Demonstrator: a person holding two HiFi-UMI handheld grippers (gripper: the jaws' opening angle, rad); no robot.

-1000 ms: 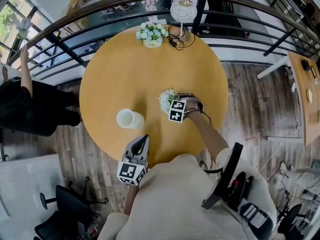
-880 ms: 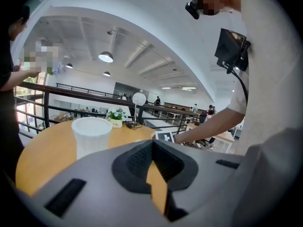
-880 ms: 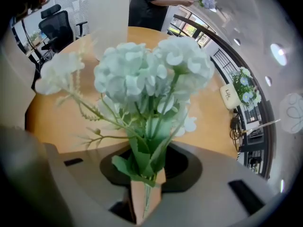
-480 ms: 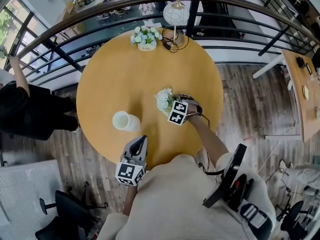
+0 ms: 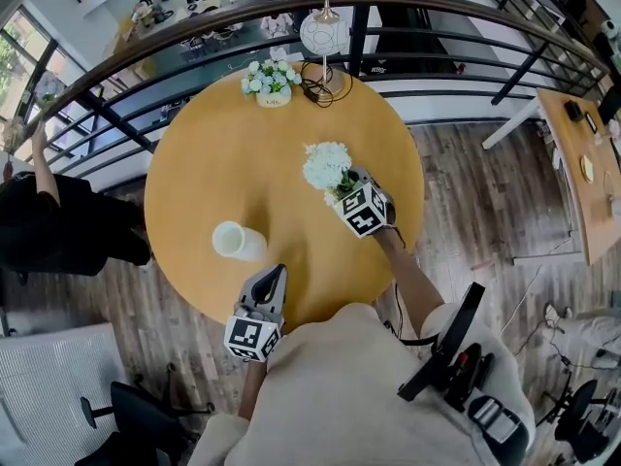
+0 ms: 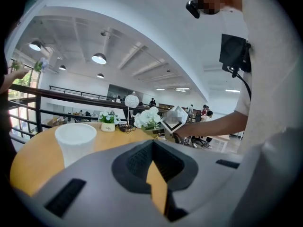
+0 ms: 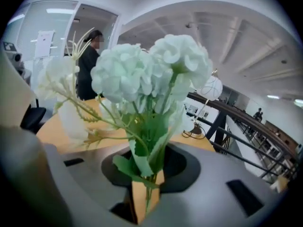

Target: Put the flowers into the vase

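A bunch of white flowers (image 5: 327, 166) with green leaves is held off the round yellow table (image 5: 223, 153), right of its middle. My right gripper (image 5: 345, 186) is shut on the stems; in the right gripper view the flowers (image 7: 142, 74) stand up from between its jaws. A white vase (image 5: 236, 241) stands empty on the table's near left part, and shows too in the left gripper view as the vase (image 6: 75, 141). My left gripper (image 5: 276, 276) hovers at the table's near edge, just right of the vase, shut with nothing in it.
A small pot of white flowers (image 5: 269, 83) and a globe lamp (image 5: 323, 37) with a cable stand at the table's far edge. A dark railing (image 5: 466, 13) curves behind. A person in black (image 5: 58, 221) stands left of the table. An office chair (image 5: 126, 420) is near left.
The right gripper has risen from the table with the flowers and rolled, so the blooms now stand higher and further back. The left gripper has stayed put.
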